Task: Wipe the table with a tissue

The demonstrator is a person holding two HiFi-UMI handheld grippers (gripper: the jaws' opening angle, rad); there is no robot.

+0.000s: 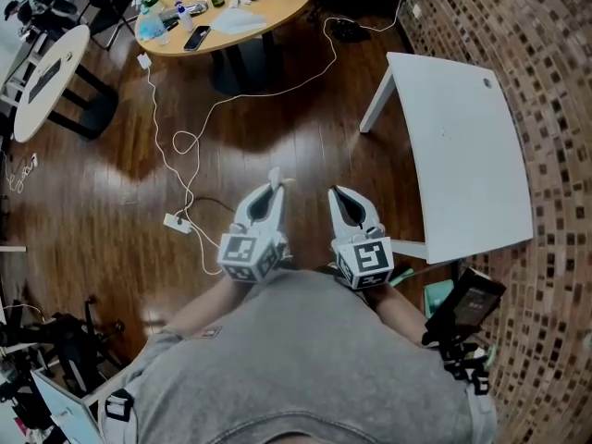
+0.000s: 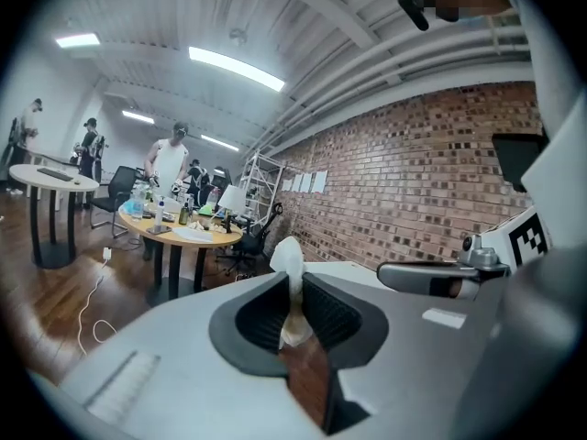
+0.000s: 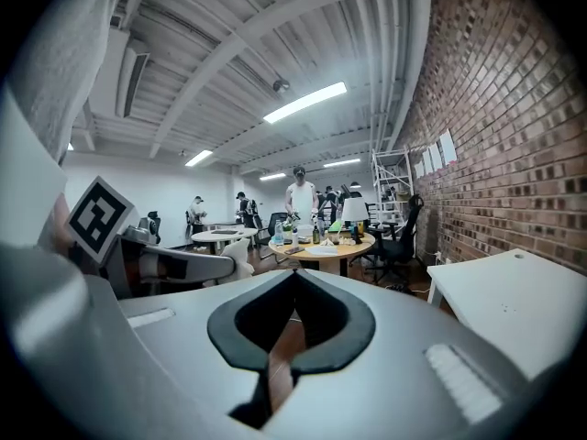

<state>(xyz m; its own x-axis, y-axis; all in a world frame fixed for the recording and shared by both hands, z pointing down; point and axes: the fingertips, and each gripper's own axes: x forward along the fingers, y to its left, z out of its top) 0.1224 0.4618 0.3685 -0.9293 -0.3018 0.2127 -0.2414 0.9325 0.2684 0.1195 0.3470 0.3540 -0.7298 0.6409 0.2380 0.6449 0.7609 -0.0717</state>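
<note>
Grey shirt nearest; left tongs pinch the tissue over the floor, right tongs closed, empty. Wipe not started, I'd say: next move should carry the tissue right onto the white worktop and press it flat.

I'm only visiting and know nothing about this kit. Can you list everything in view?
tissue: one, white, pinched in the left claw
rectangular table: one, white, right, beside the brick wall
round table: one, tan wood, cluttered, far ahead
oval table: one, white, far left
cable: one, white, trailing over the dark wood floor
left claw: one, pale grey, shut on the tissue
right claw: one, pale grey, shut, empty
</note>
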